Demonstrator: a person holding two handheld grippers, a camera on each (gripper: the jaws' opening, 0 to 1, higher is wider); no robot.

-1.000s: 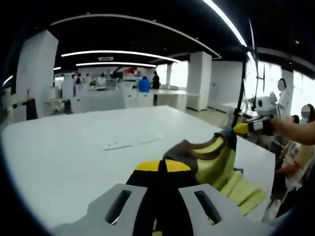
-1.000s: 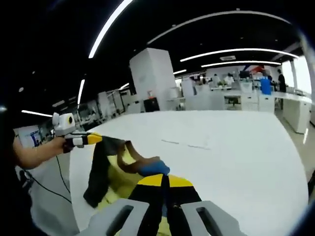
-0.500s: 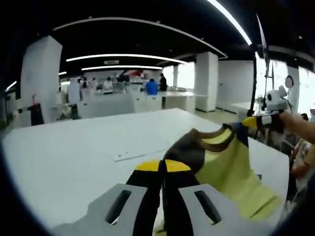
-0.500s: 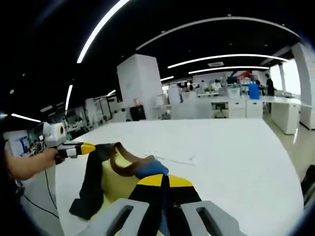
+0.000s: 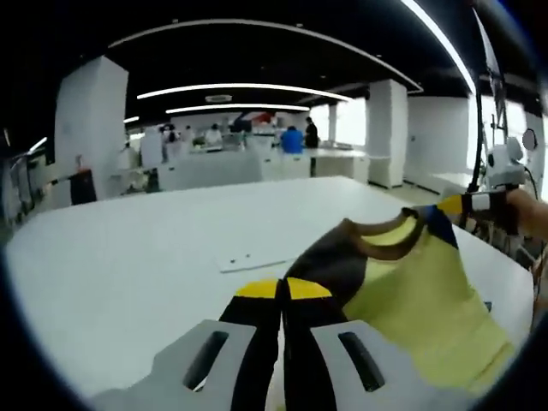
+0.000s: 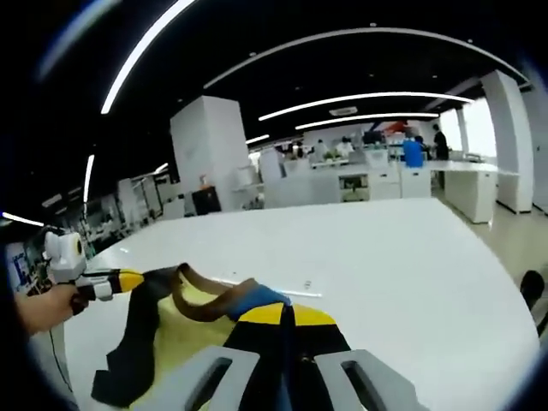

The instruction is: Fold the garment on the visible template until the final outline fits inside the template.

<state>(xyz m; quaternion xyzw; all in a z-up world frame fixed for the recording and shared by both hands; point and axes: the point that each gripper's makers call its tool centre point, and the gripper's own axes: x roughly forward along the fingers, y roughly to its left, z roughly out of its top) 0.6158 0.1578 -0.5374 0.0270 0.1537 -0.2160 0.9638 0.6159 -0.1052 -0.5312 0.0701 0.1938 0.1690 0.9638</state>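
Observation:
A yellow garment with a brown collar hangs stretched between both grippers above the white table. My left gripper is shut on its dark brown shoulder. My right gripper is shut on the blue shoulder. In the left gripper view the right gripper comes in from the right, held by a hand. In the right gripper view the left gripper comes in from the left, and a dark sleeve hangs below it. A thin pale template strip lies flat on the table beyond the garment.
The table's far edge and right edge border an open office with white pillars, desks and several people far behind. A dark chair stands off the table's right side.
The garment has risen from hanging over the table's edge and now spreads wider and flatter between the two grippers. Both views have shifted with the hands.

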